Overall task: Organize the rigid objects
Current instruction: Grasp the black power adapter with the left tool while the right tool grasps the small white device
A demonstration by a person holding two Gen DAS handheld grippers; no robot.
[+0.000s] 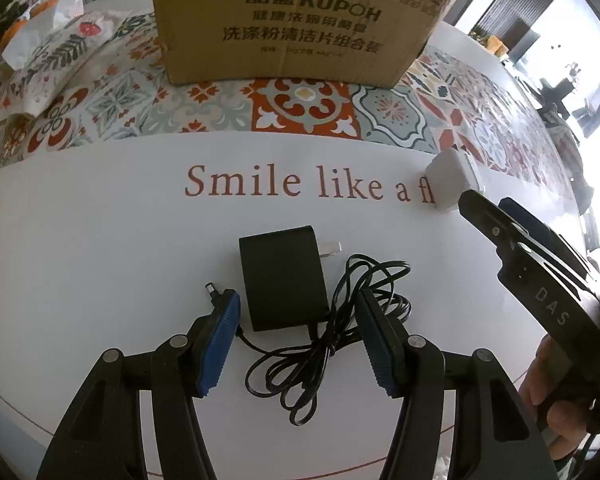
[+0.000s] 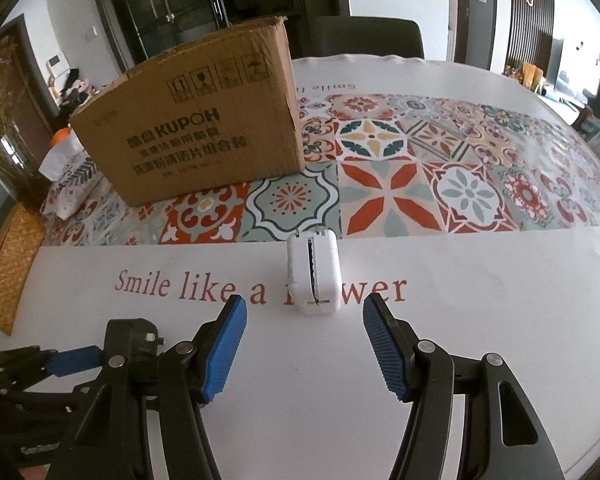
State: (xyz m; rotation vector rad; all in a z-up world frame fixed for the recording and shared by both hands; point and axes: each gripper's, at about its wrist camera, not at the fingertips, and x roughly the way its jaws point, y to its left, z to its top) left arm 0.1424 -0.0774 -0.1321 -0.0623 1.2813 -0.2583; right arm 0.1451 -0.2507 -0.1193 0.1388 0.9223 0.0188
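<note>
While your left hand-held gripper (image 1: 296, 328) stands released astride the black adapter (image 1: 282, 280), its loose cord (image 1: 340, 320) lies under one pad. Clench there and you may snag it; your right hand-held gripper (image 2: 304, 344) waits unclenched before the white charger (image 2: 312, 276).

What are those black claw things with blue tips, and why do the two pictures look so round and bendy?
They are grippers: two-finger tongs that a person holds, one in each hand. Each carries a small wide-angle camera looking along its fingers, which bends the picture. One picture is from the left gripper, the other from the right gripper. On the white tablecloth with coloured tile patterns lie a black plug-in power adapter with its tangled black cord, a small white plastic charger block and a brown cardboard box with printed writing. Neither gripper holds anything. The left one's fingers stand around the adapter and cord; the right one's point at the white block.
</note>
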